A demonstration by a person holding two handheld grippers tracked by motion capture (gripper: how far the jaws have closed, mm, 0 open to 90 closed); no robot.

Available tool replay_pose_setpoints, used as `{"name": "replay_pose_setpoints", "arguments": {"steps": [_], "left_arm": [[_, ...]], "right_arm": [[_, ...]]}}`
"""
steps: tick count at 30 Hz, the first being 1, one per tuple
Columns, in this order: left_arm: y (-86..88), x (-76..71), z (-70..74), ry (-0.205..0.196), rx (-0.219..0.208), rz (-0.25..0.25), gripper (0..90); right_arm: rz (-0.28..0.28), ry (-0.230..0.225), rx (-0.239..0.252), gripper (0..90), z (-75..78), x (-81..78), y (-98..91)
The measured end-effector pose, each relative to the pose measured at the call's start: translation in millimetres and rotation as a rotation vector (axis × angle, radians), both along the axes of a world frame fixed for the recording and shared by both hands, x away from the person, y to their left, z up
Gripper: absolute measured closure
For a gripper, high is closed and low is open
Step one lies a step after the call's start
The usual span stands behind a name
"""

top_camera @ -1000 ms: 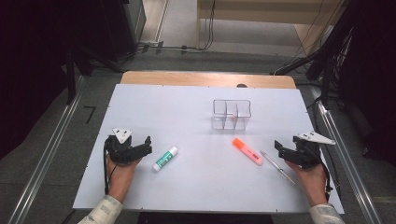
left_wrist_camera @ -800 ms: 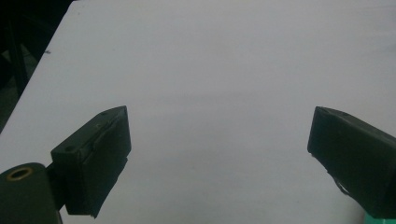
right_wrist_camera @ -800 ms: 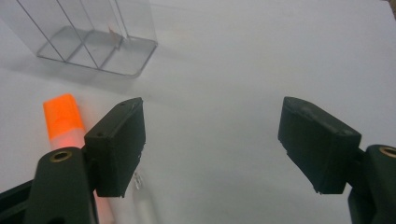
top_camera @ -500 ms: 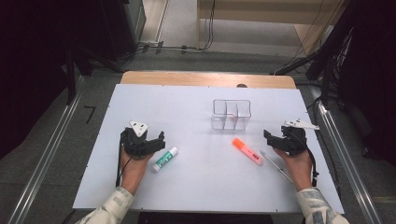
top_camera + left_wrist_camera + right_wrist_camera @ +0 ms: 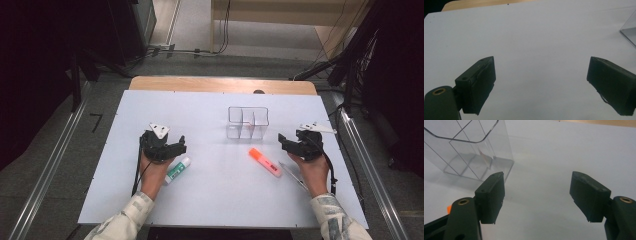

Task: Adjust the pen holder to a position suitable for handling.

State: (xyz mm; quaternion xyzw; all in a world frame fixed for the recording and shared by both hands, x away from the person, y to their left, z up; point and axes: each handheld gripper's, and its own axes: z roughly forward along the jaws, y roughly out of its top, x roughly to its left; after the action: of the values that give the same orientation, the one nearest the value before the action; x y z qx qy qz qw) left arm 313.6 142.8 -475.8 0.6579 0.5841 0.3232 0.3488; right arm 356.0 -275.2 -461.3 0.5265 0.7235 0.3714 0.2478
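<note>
The left claw (image 5: 176,148) hovers over the white table (image 5: 210,200) with its jaws wide apart and nothing between them, a green-labelled glue stick (image 5: 178,170) lying just beside it. The right claw (image 5: 283,141), jaws apart and just now narrowing slightly on nothing, sits near the clear divided organizer (image 5: 247,123). An orange highlighter (image 5: 265,162) and a pen (image 5: 294,175) lie below the organizer.

You're in a lab-type recording setup, not a home. White sheet-covered table (image 5: 220,200) sits on a wooden top (image 5: 220,85), metal rails (image 5: 47,175) run along both sides, cables (image 5: 175,50) trail over the grey floor behind, and dark equipment stands (image 5: 360,45) and cabinets (image 5: 120,25) ring the table.
</note>
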Motion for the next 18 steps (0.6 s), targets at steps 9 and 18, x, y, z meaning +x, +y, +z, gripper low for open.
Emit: {"name": "replay_pose_setpoints", "arguments": {"steps": [9,18], "left_arm": [[-25.9,20.2,-3.1,0.017,0.0,-0.027,12.9],[-58.0,38.4,0.0,0.019,0.024,-0.064,17.3]], "right_arm": [[-0.016,-0.006,0.0,31.1,-4.0,9.9,6.6],[-0.012,-0.01,0.014,33.9,-6.2,18.4,12.9]]}}
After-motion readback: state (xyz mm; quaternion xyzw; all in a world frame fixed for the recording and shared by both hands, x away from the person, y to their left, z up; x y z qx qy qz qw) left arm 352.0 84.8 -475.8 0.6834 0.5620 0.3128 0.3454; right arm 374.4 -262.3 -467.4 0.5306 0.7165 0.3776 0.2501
